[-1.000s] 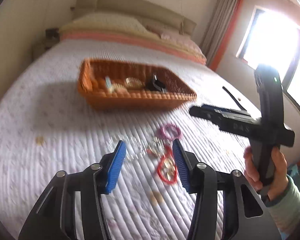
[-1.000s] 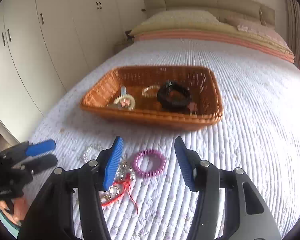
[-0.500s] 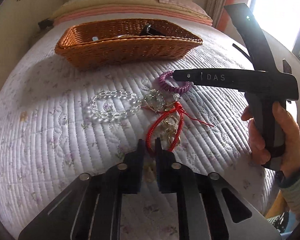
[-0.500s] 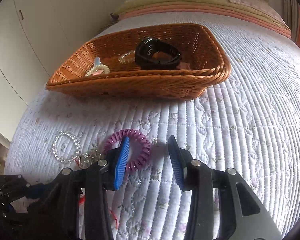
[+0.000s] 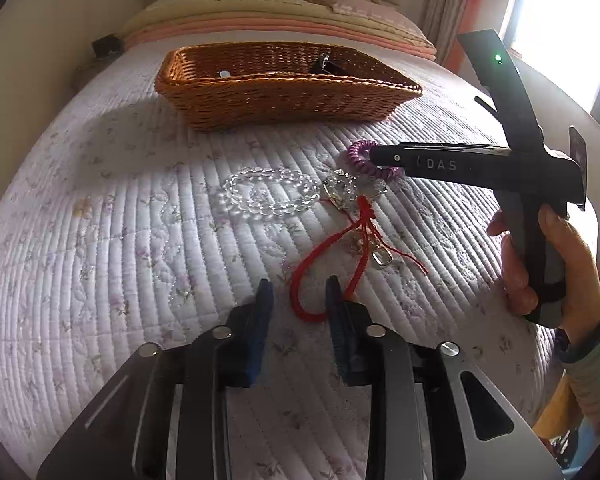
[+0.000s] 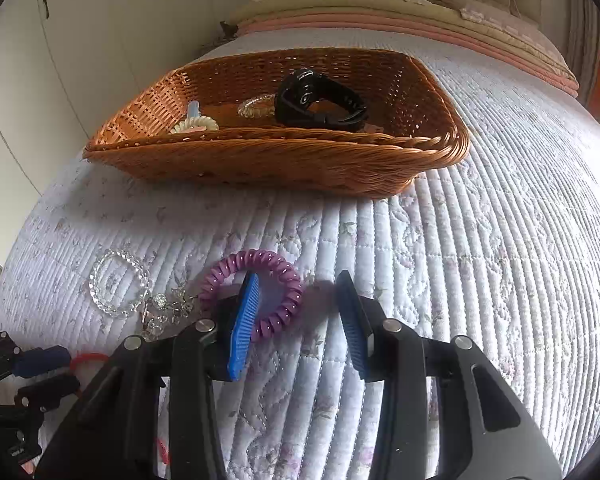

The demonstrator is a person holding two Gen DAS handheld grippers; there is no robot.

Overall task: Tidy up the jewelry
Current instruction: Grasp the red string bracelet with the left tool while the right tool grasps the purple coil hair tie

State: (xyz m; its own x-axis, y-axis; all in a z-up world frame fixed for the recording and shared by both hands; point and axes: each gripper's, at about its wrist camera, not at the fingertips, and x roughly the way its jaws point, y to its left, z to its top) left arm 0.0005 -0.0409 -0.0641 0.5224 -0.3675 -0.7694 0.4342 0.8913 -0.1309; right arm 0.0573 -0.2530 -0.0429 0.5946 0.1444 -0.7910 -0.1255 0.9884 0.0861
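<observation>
A wicker basket (image 6: 284, 160) on the quilted bed holds a black watch (image 6: 320, 100), a pale coil tie (image 6: 194, 123) and a clear bracelet (image 6: 256, 106). On the quilt lie a purple coil hair tie (image 6: 256, 268), a clear bead bracelet (image 5: 268, 194), a crystal trinket (image 5: 340, 188) and a red cord bracelet (image 5: 324, 272). My right gripper (image 6: 300, 304) is open, low over the quilt, its left finger inside the purple tie's ring. My left gripper (image 5: 298, 300) is open with the red cord's near loop between its fingers.
The basket (image 5: 284, 92) stands beyond the jewelry, toward the pillows (image 5: 268, 4). White wardrobe doors (image 6: 80, 40) line the left side. A bright window (image 5: 572, 20) is on the right. The right tool's body (image 5: 500, 168) reaches over the purple tie.
My left gripper, nearly shut half a second ago, has opened around the red cord's loop. My right gripper has dropped lower and forward, its left finger now inside the purple tie.
</observation>
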